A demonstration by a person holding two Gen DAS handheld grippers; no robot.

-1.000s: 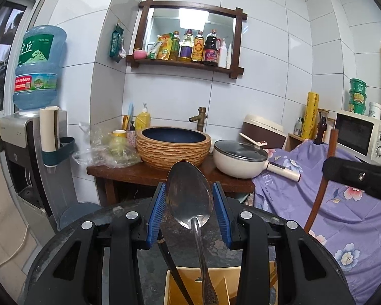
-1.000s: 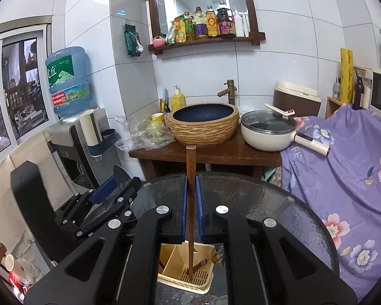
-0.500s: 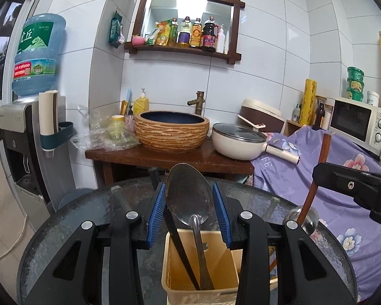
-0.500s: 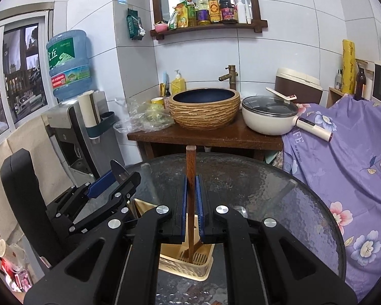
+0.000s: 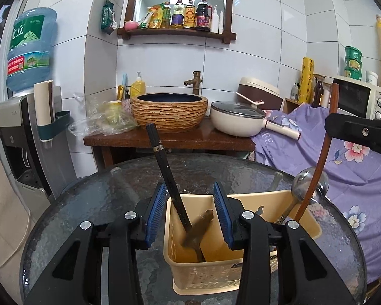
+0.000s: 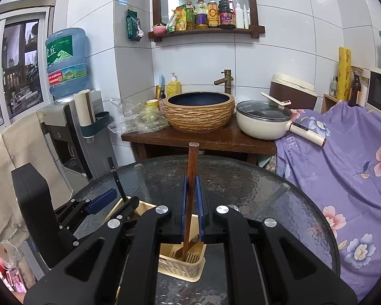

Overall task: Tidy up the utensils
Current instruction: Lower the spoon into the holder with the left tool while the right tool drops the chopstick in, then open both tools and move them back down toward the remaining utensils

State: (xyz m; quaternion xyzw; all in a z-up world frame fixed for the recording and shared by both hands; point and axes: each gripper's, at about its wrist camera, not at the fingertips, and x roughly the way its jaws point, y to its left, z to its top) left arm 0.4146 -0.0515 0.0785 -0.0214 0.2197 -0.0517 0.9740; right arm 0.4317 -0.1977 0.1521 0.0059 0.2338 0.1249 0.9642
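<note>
Room: white-tiled kitchen corner; wooden shelf (image 5: 176,31) of sauce bottles up on the wall, water dispenser (image 6: 66,61) at left, purple floral cloth (image 6: 343,157) draped at right.
Counter: dark wood, carrying a woven-look basin (image 5: 169,111) under a brass tap and a cream pan (image 5: 237,123) with a glass lid.
Table: round, dark textured glass (image 6: 266,193), closest to both cameras.
Caddy: yellow plastic utensil holder (image 5: 203,274) standing on the glass, divided into compartments.
Left gripper (image 5: 190,211): jaws spread wide, blue pads on either side of the caddy's near compartment, nothing between them gripped.
Metal spoon (image 5: 199,228): motion-blurred, inside that near compartment between the spread pads, leaning; touching the caddy floor or not, cannot tell.
Black chopstick (image 5: 165,170): standing tilted in the same compartment, top end leaning left and away.
Right gripper (image 6: 190,203): jaws clenched on the wooden handle (image 6: 191,175), held upright.
Wooden utensil: lower end down in the caddy's far-right compartment in the right wrist view; head shape hard to make out.
Ladle (image 5: 307,185): shiny bowl rising above the caddy's right side, just beside the wooden handle.
</note>
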